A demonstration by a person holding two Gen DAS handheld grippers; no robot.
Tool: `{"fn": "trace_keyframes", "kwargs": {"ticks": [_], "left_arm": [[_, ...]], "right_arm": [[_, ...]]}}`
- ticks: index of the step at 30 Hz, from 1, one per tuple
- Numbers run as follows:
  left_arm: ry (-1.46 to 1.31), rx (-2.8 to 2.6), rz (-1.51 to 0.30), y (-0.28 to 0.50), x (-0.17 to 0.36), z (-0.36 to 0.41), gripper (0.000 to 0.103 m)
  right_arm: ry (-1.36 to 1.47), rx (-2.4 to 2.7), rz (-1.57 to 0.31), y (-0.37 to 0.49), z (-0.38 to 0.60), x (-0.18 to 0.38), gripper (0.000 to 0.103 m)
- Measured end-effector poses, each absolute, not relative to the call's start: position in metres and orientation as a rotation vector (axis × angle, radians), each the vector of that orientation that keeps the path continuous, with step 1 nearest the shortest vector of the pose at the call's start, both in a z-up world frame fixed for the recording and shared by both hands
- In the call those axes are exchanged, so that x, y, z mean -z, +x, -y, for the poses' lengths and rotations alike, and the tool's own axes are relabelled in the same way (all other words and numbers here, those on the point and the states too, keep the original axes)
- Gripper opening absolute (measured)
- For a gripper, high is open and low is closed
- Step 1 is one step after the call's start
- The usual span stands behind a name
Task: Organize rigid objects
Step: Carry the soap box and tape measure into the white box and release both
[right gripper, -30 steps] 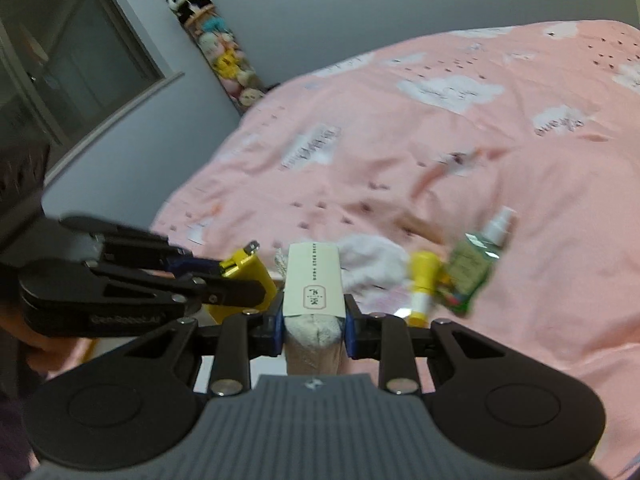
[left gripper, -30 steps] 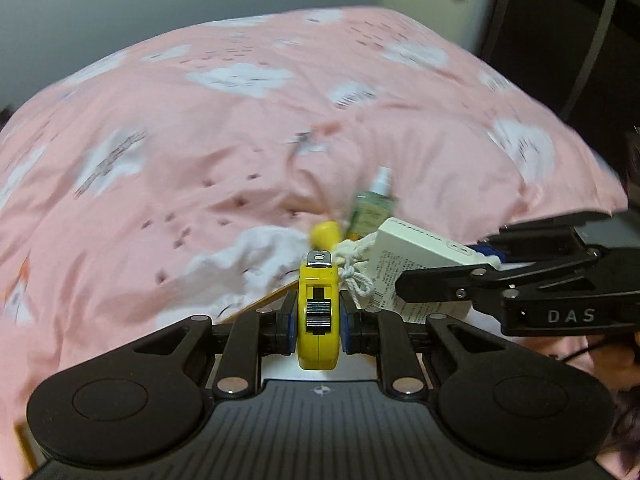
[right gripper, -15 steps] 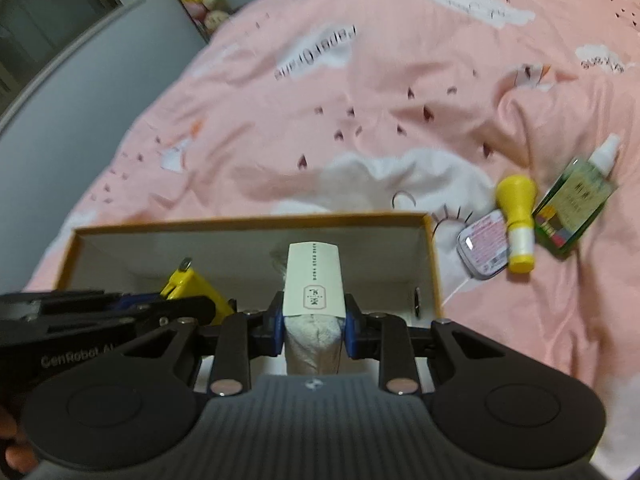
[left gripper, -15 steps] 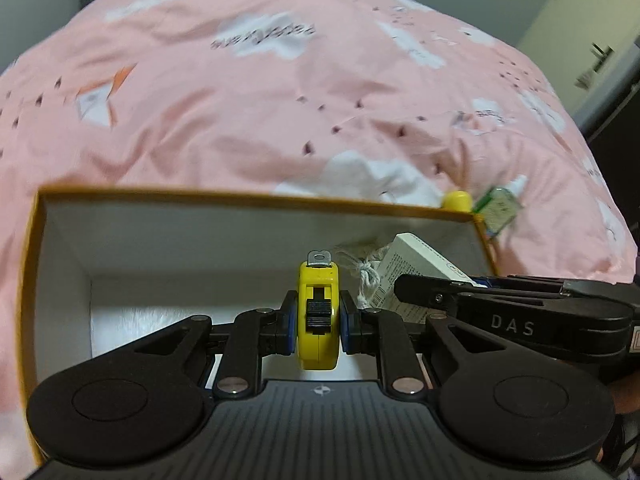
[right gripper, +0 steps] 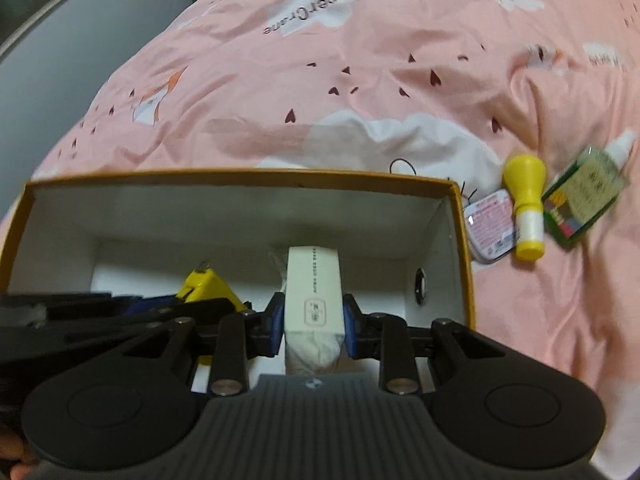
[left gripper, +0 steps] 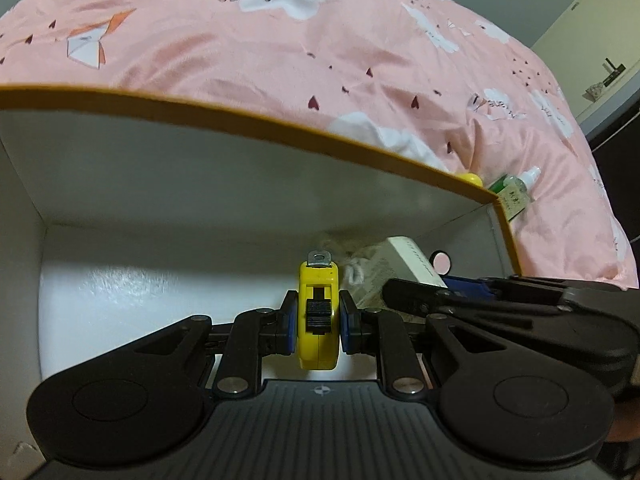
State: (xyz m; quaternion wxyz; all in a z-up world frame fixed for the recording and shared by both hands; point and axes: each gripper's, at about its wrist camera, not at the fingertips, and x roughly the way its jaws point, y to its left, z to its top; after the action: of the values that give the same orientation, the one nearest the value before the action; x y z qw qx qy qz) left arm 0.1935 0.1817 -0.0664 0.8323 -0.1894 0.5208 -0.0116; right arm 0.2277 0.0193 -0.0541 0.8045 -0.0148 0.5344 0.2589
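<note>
My left gripper [left gripper: 319, 326] is shut on a yellow tape measure [left gripper: 318, 312], held inside a white box with an orange rim [left gripper: 248, 108]. My right gripper [right gripper: 313, 320] is shut on a white packet with a cream label [right gripper: 314, 292], also lowered inside the box [right gripper: 240, 178]. In the right wrist view the tape measure [right gripper: 204, 282] shows to the left, with the left gripper's black arms across it. The packet [left gripper: 404, 262] appears at the right in the left wrist view. Whether either object touches the box floor I cannot tell.
The box lies on a pink bedspread [right gripper: 360, 60] printed with clouds. To its right lie a small pink tin [right gripper: 490, 228], a yellow-capped bottle [right gripper: 526, 212] and a green spray bottle [right gripper: 584, 192]. A round hole [right gripper: 420, 286] marks the box's right wall.
Both grippers moved from above the bedspread down into the box, each keeping its object. The box walls now fill the views; the left gripper has also rolled.
</note>
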Motion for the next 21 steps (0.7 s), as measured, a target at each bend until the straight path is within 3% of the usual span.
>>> {"fn": "trace_keyframes", "kwargs": {"ticks": [6, 11, 13, 15, 21], "left_arm": [[-0.454, 0.03, -1.136, 0.191, 0.078, -0.182, 0.022], [-0.465, 0.028, -1.144, 0.191, 0.08, -0.183, 0.022], [-0.465, 0.024, -1.142, 0.191, 0.08, -0.182, 0.022], [-0.466, 0.024, -1.143, 0.191, 0.08, -0.182, 0.022], [-0.477, 0.014, -1.146, 0.191, 0.079, -0.183, 0.022]], "right_arm": [[-0.169, -0.587, -1.124, 0.22, -0.022, 0.049, 0.026], [-0.363, -0.554, -0.997, 0.209, -0.024, 0.036, 0.031], [-0.361, -0.574, -1.025, 0.215, -0.019, 0.035, 0.025], [-0.373, -0.599, -1.038, 0.218, -0.015, 0.034, 0.011], [-0.493, -0.678, -1.051, 0.219, -0.018, 0.037, 0.009]]}}
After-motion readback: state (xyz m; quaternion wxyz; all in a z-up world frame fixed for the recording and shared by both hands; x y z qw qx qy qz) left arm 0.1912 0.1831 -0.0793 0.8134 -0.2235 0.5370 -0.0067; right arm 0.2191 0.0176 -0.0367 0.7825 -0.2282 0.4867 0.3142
